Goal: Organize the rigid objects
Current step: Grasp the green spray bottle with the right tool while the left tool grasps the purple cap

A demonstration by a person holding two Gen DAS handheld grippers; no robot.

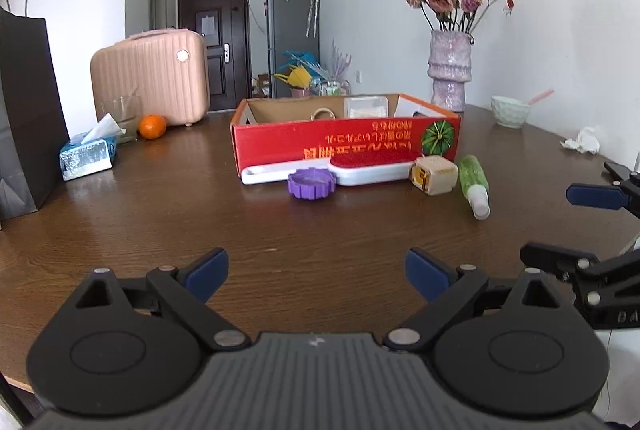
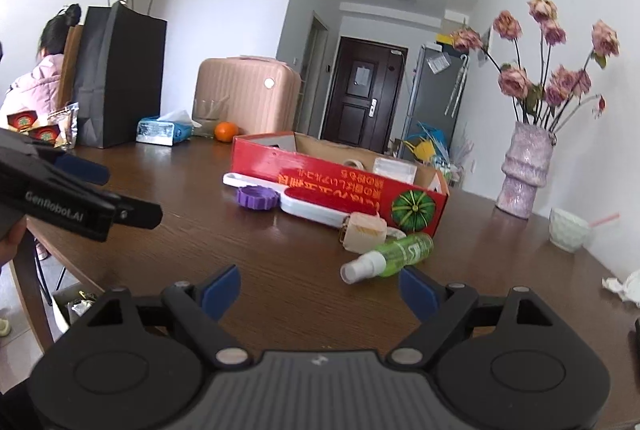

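Observation:
A red cardboard box (image 1: 344, 144) (image 2: 340, 186) lies open on the brown table, with a tape roll (image 1: 322, 113) and a clear container (image 1: 366, 106) inside. Along its front lie a white lint brush with a red pad (image 1: 360, 166) (image 2: 308, 204), a purple ridged lid (image 1: 311, 183) (image 2: 256, 197), a small beige box (image 1: 434, 174) (image 2: 364, 232) and a green spray bottle (image 1: 474, 186) (image 2: 388, 256). My left gripper (image 1: 316, 270) (image 2: 120, 190) is open and holds nothing, well short of the lid. My right gripper (image 2: 320, 290) (image 1: 576, 226) is open too, just short of the spray bottle.
At the back left stand a black paper bag (image 1: 28, 110), a tissue pack (image 1: 88, 154), a glass (image 1: 122, 118), an orange (image 1: 152, 126) and a pink suitcase (image 1: 152, 78). A vase of flowers (image 1: 450, 70), a bowl (image 1: 510, 111) and crumpled tissue (image 1: 584, 142) sit right. A person (image 2: 36, 78) sits beyond the table's left edge.

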